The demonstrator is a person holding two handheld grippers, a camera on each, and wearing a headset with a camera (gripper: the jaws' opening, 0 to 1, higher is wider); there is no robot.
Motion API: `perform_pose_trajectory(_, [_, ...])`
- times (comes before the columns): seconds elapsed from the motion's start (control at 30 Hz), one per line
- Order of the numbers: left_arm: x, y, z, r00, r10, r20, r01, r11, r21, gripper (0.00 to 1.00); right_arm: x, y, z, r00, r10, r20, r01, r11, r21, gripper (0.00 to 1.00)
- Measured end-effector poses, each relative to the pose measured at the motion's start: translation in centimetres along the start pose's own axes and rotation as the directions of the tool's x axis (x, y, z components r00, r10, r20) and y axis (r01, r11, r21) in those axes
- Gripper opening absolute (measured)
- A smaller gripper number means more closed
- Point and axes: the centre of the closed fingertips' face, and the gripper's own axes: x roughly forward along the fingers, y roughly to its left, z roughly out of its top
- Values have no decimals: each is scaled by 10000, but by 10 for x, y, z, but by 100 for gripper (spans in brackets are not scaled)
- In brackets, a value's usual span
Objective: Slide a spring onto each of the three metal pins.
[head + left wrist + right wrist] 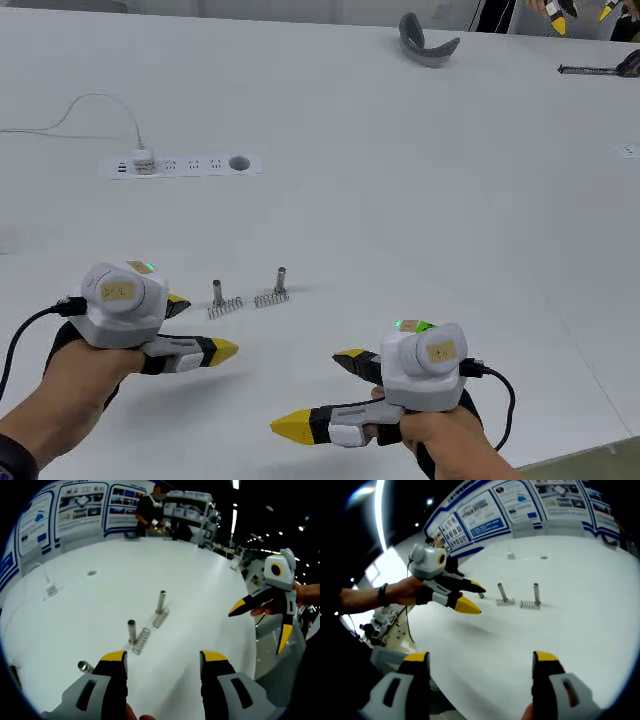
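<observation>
Two short metal pins (217,292) (280,280) stand upright on the white table. A small spring (225,307) (271,298) lies flat at the foot of each. My left gripper (200,325) hovers just left of them, open and holding nothing. In the left gripper view its jaws (162,657) point at both pins (132,631) (161,601), and a third pin (84,667) sits by the left finger. My right gripper (320,392) hangs open and empty near the front edge, well short of the pins (501,592) (536,593).
A white power strip (180,165) with a plug and cable lies further back on the left. A grey curved object (425,45) rests at the far end. The table's front right edge (590,440) runs close beside my right hand. A person (150,505) stands beyond the table.
</observation>
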Motion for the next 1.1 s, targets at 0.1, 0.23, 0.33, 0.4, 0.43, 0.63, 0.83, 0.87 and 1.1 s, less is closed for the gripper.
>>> perform_pose_trajectory(0.1, [9, 4, -2, 10000, 29, -47, -29, 10000, -80, 56, 0, -1, -1, 10000, 9, -42, -8, 10000, 33, 85])
perform_pose_trajectory(0.23, [20, 12, -6, 9999, 75, -127, -78, 9996, -268, 53, -2, -3, -3, 9999, -15, -114, 16, 10000, 61, 85])
perform_pose_trajectory(0.33, [26, 16, -6, 9999, 140, -93, -143, 9992, -364, 49, -3, -5, -4, 9999, -39, -92, 40, 9999, 130, 85])
perform_pose_trajectory(0.4, [32, 19, -7, 9998, 150, -134, -156, 9989, -437, 47, -4, -6, -5, 9999, -66, -106, 68, 9998, 180, 85])
perform_pose_trajectory(0.43, [34, 19, -8, 9998, 139, -145, -146, 9988, -475, 47, -4, -6, -5, 9999, -71, -117, 73, 9998, 195, 85])
perform_pose_trajectory(0.63, [46, 26, -20, 9980, 348, -523, -379, 9975, -592, 34, -4, -5, -10, 9996, -58, -269, 63, 9998, 176, 85])
perform_pose_trajectory(0.83, [48, 30, -21, 9970, 639, -431, -660, 9965, -508, 26, -6, -9, -11, 9995, -133, -297, 141, 9995, 269, 84])
perform_pose_trajectory(0.87, [48, 32, -21, 9962, 745, -446, -762, 9963, -386, 24, -6, -8, -11, 9994, -132, -307, 140, 9995, 266, 84])
perform_pose_trajectory(1.1, [49, 30, -18, 9917, 1190, -495, -1182, 9928, 178, 14, -2, -6, -11, 9994, -75, -338, 82, 9997, 219, 84])
